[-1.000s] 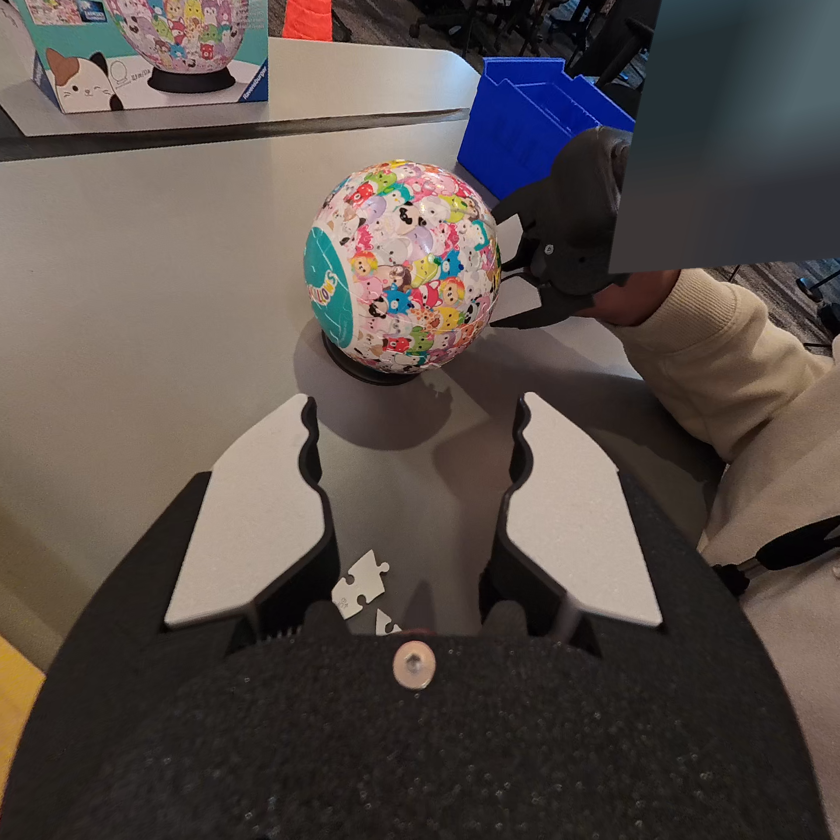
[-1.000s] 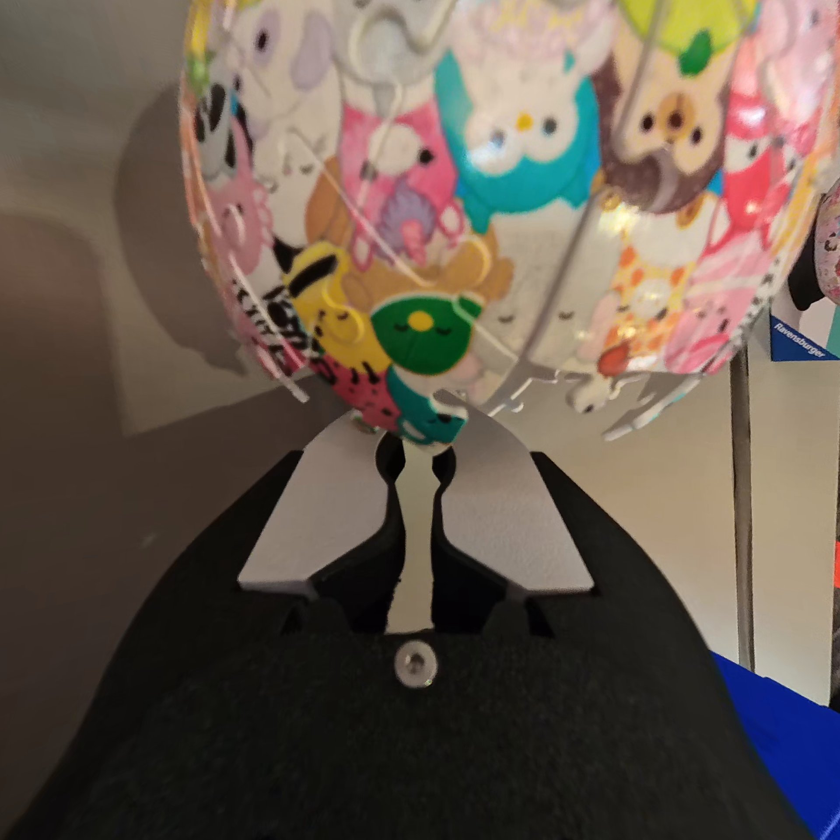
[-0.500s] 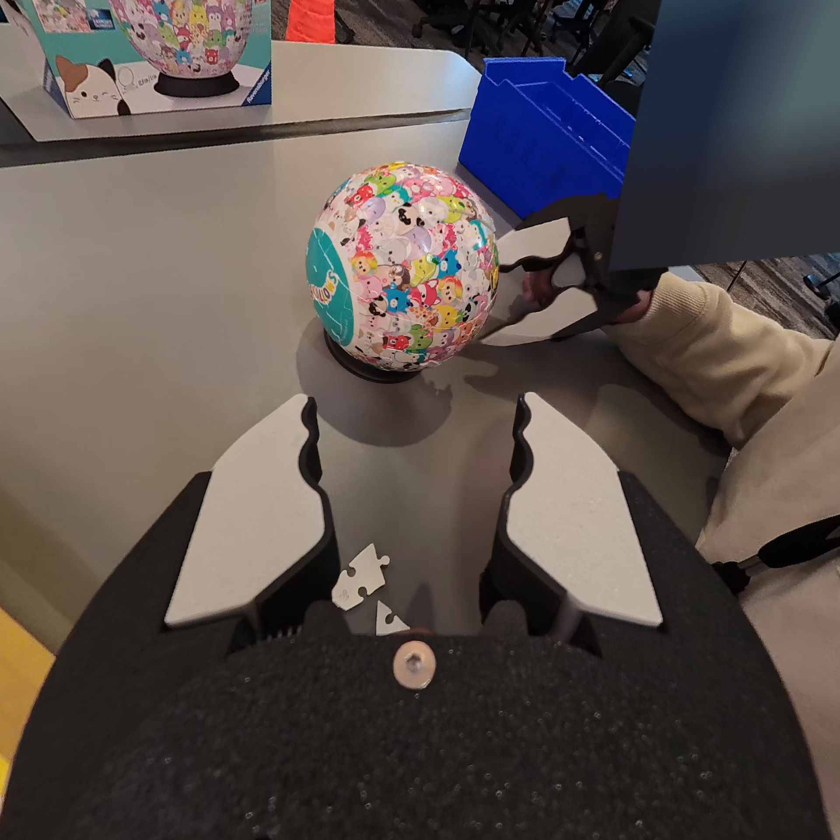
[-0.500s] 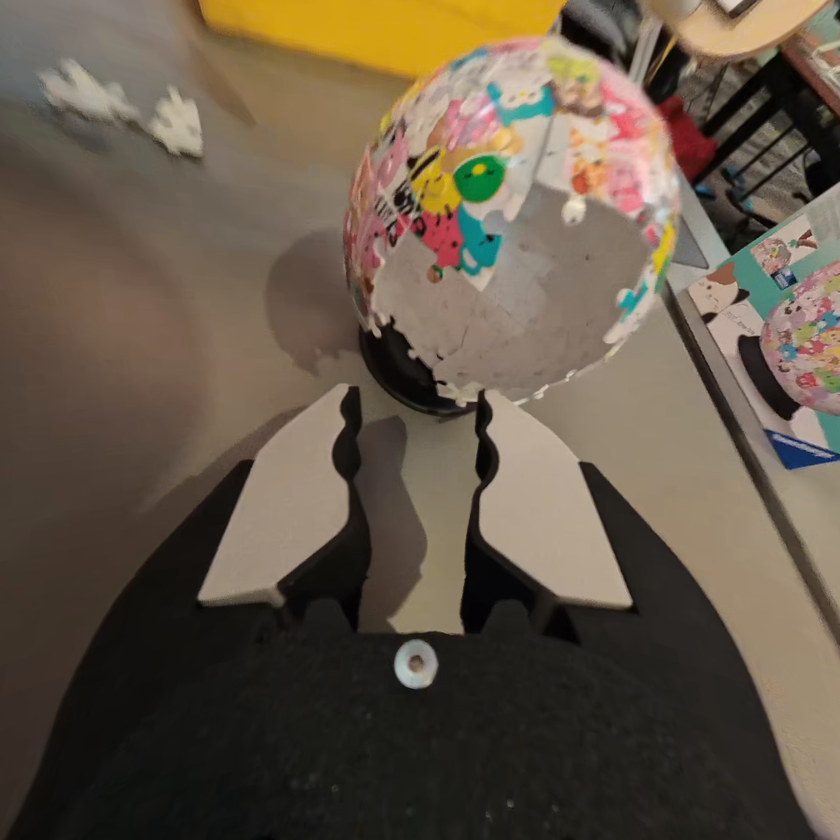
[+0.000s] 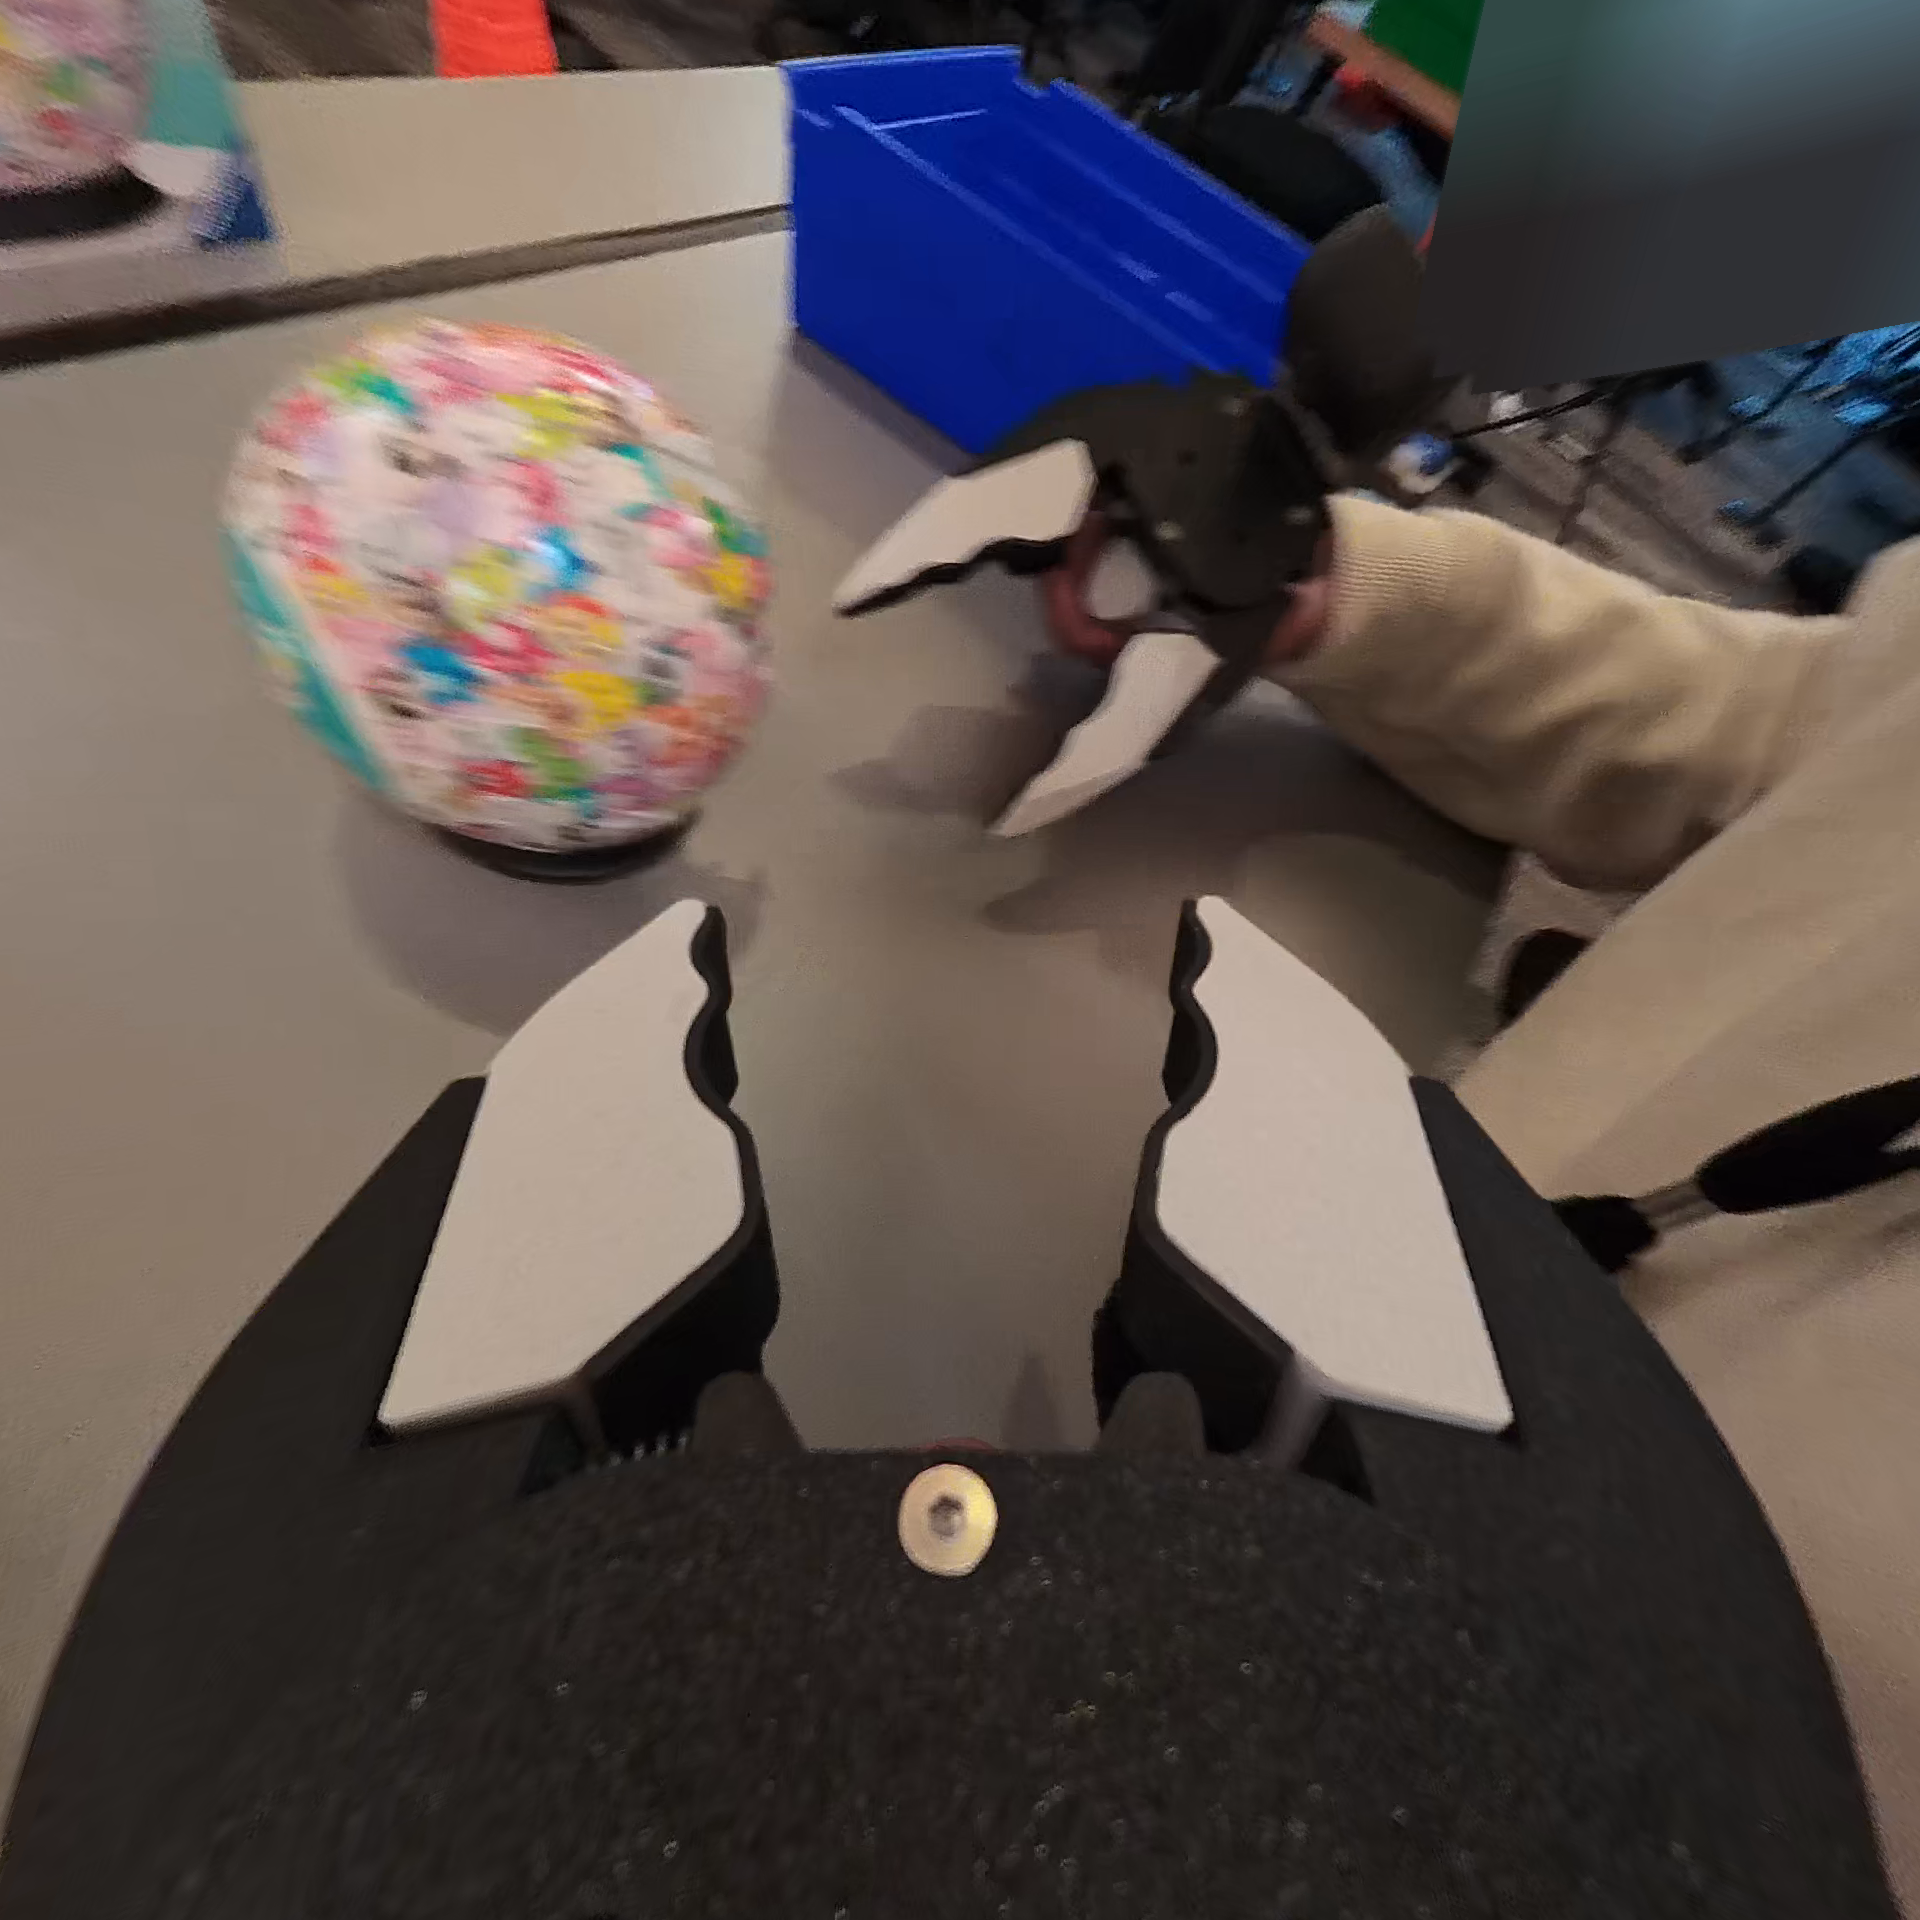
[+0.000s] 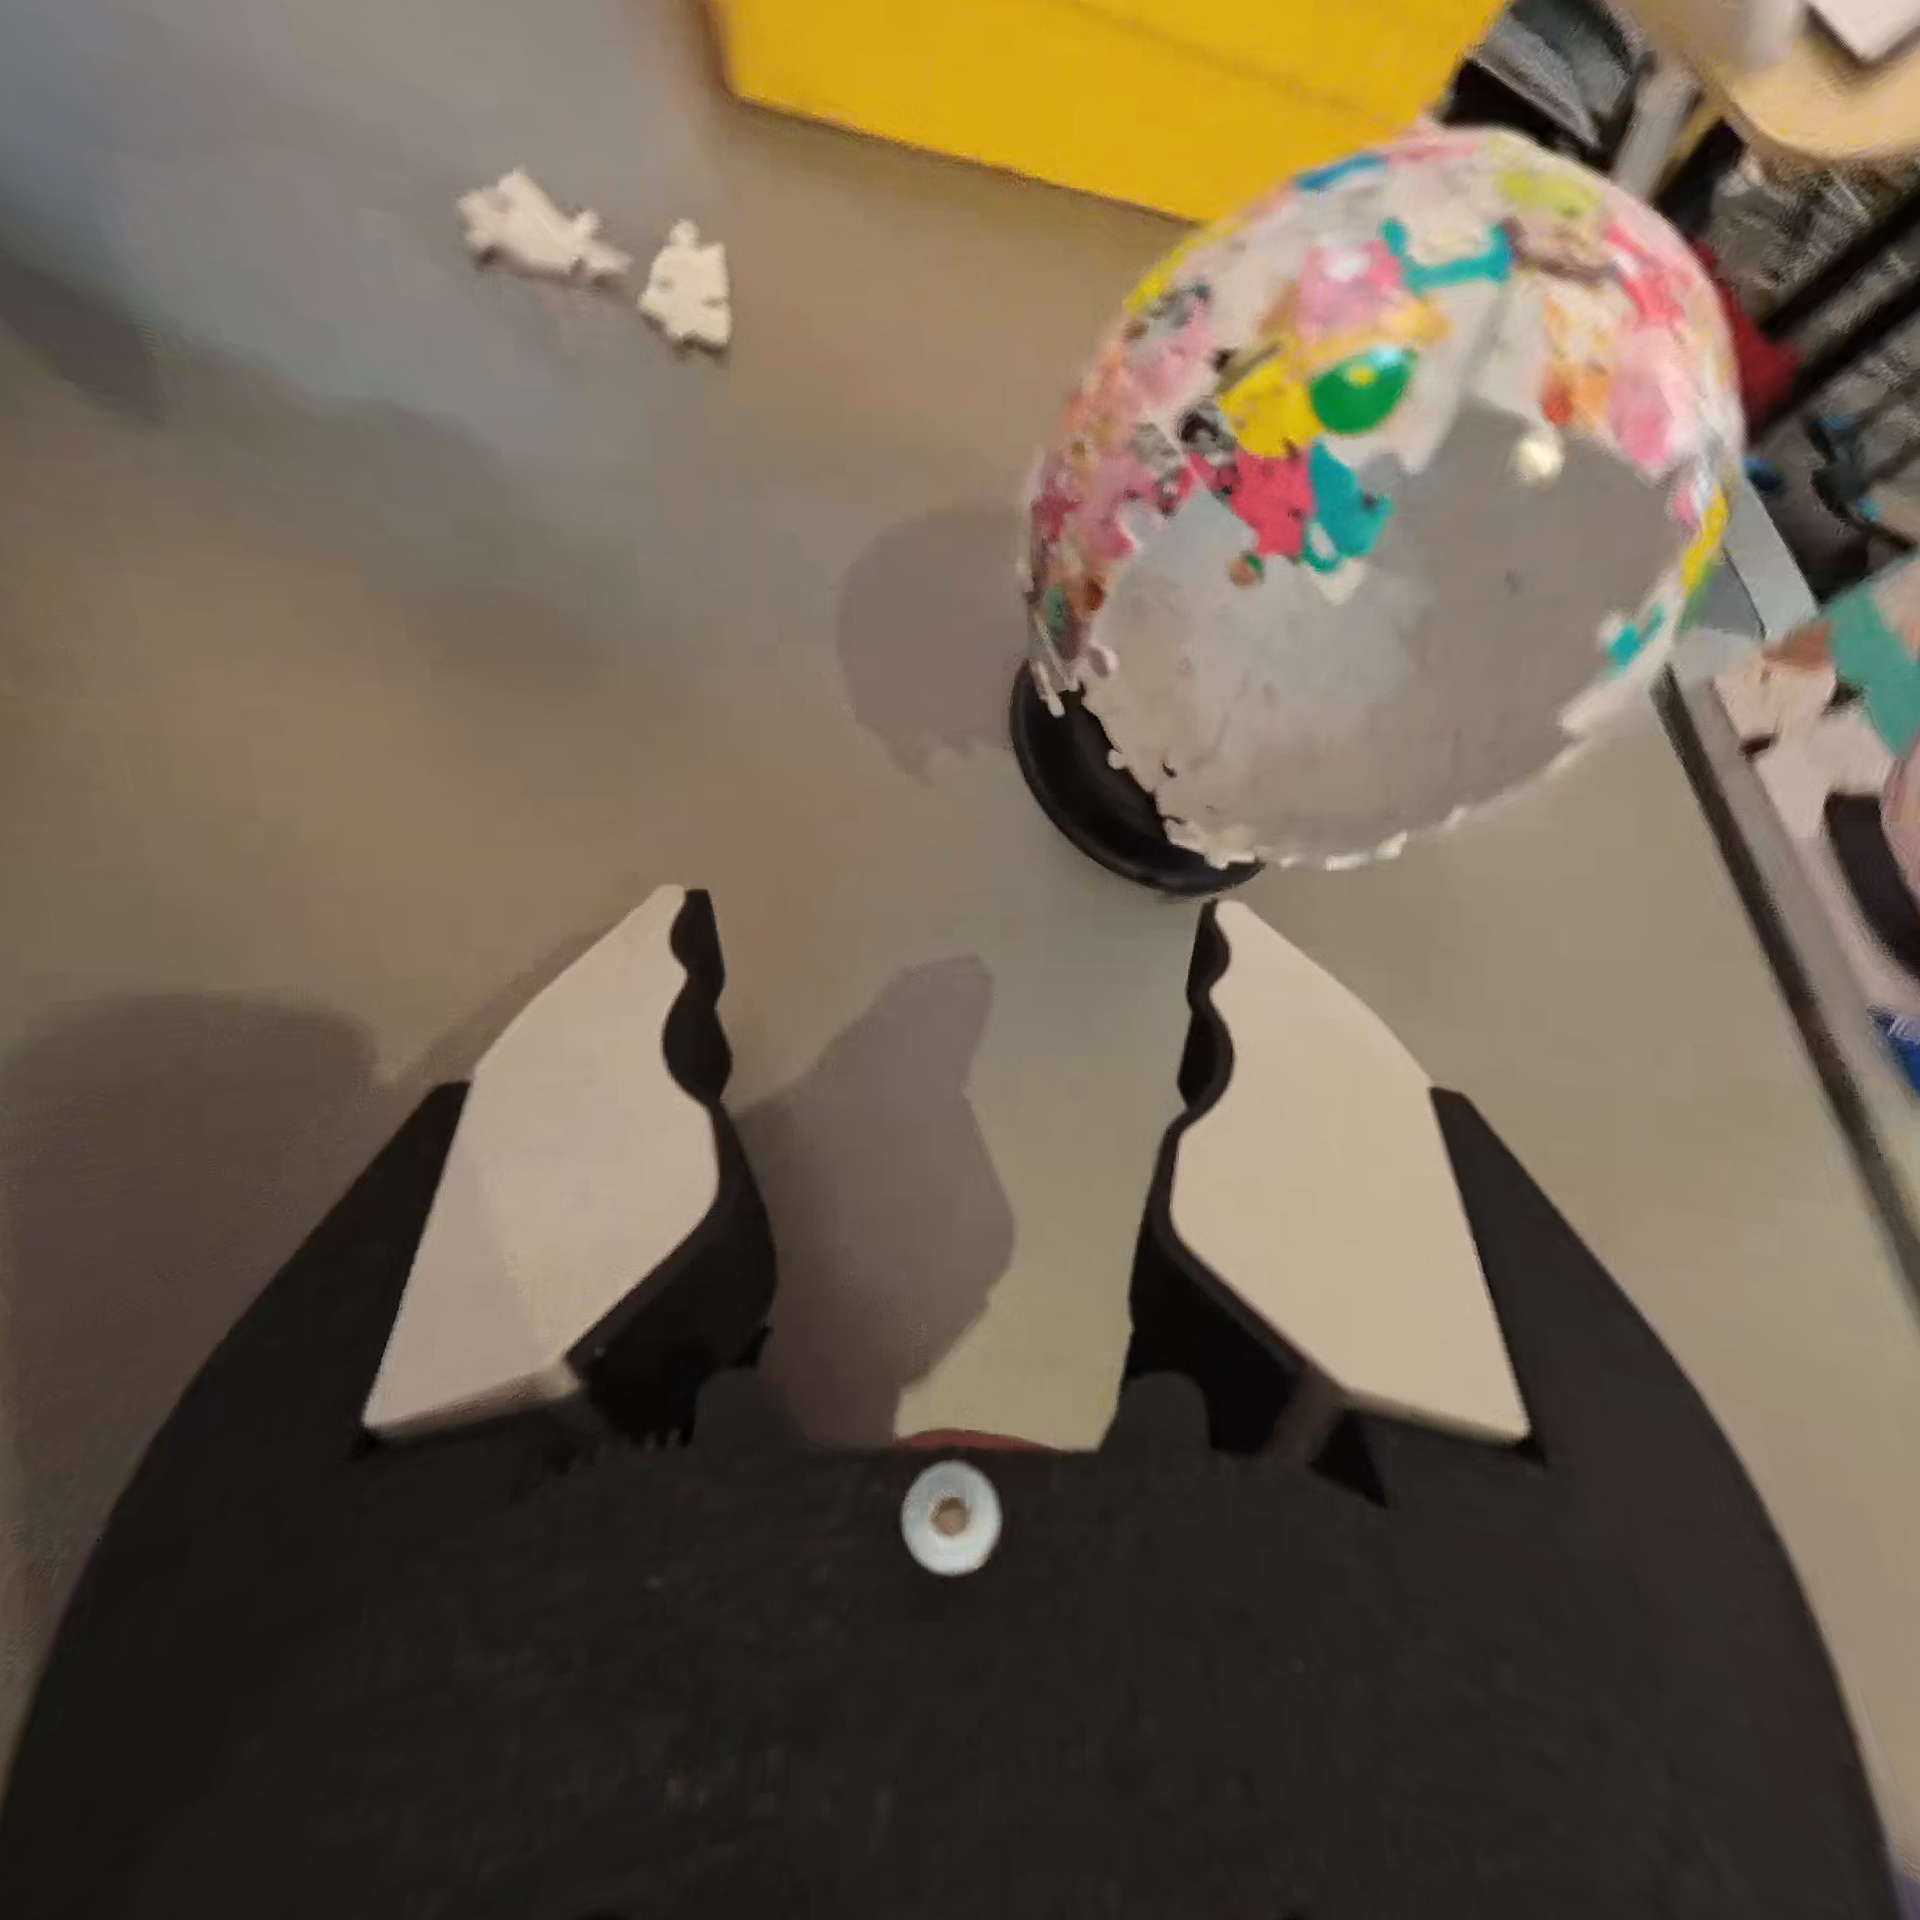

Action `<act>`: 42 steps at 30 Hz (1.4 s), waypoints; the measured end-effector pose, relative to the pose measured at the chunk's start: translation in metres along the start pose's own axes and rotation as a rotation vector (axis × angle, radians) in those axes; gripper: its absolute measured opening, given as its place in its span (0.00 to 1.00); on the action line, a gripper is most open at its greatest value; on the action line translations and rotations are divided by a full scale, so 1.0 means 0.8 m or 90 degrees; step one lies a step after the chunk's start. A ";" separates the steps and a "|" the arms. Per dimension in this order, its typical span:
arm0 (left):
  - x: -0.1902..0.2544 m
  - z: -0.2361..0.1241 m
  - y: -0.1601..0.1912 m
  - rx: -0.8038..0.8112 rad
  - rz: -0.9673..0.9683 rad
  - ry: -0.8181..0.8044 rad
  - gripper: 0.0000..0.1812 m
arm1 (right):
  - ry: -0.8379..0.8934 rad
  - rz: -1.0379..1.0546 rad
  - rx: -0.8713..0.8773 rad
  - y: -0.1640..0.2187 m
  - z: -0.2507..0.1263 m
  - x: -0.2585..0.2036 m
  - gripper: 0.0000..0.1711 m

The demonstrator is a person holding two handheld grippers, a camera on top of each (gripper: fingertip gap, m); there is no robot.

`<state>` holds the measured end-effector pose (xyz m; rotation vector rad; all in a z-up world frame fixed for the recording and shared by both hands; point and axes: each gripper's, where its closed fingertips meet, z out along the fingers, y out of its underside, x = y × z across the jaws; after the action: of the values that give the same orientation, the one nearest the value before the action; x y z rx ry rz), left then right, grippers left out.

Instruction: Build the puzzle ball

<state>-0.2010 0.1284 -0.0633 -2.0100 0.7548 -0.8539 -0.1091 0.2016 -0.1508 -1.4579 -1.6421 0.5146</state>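
Note:
The colourful puzzle ball (image 5: 499, 582) sits on a black ring stand (image 5: 566, 857) on the grey table. In the right wrist view the ball (image 6: 1382, 499) shows a large open hole with its pale inside visible, above the stand (image 6: 1101, 800). My left gripper (image 5: 945, 925) is open and empty, near the table, to the ball's front right. My right gripper (image 6: 951, 914) is open and empty, a short way back from the ball; it also shows in the left wrist view (image 5: 935, 717). Loose white puzzle pieces (image 6: 592, 255) lie on the table far left of the ball.
A blue bin (image 5: 997, 249) stands behind the ball on the right. A yellow box (image 6: 1091, 83) sits at the far table edge. The puzzle's box (image 5: 114, 135) stands on a second table behind. A person's cream sleeve (image 5: 1538, 665) reaches in from the right. My right fingertips sit around 15 cm from my left ones.
My right gripper let go at the ball's hole, opened wide and pulled back from the ball. My left gripper swung right, so the loose pieces left its view.

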 end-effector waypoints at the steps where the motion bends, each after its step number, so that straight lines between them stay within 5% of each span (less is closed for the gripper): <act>1: 0.011 -0.002 0.003 0.008 -0.005 0.003 0.45 | -0.015 -0.031 -0.019 0.000 0.001 0.000 0.50; 4: 0.036 -0.013 0.020 0.022 -0.004 -0.009 0.45 | -0.060 -0.038 -0.019 -0.021 0.003 0.008 0.57; 7: 0.057 -0.031 0.037 0.040 0.002 -0.031 0.45 | -0.072 -0.109 -0.067 -0.012 0.016 0.021 0.53; 13: 0.089 -0.056 0.080 0.059 0.029 -0.049 0.46 | -0.145 -0.017 -0.008 -0.027 0.038 0.037 0.45; 17: 0.098 -0.060 0.097 0.059 0.058 -0.044 0.44 | -0.146 0.038 -0.015 -0.019 0.051 0.044 0.33; 23: 0.107 -0.054 0.109 0.052 0.098 -0.038 0.43 | -0.055 0.036 -0.010 -0.003 0.055 0.053 0.01; 31: 0.103 -0.041 0.106 0.057 0.100 -0.038 0.43 | 0.092 0.142 -0.026 0.000 0.067 0.082 0.00; 42: 0.093 -0.047 0.096 0.072 0.088 -0.042 0.43 | 0.108 0.167 -0.083 0.003 0.091 0.080 0.00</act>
<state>-0.2013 0.0181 -0.0890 -1.8538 0.7812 -0.7309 -0.1627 0.2795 -0.1720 -1.7757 -1.3815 0.4208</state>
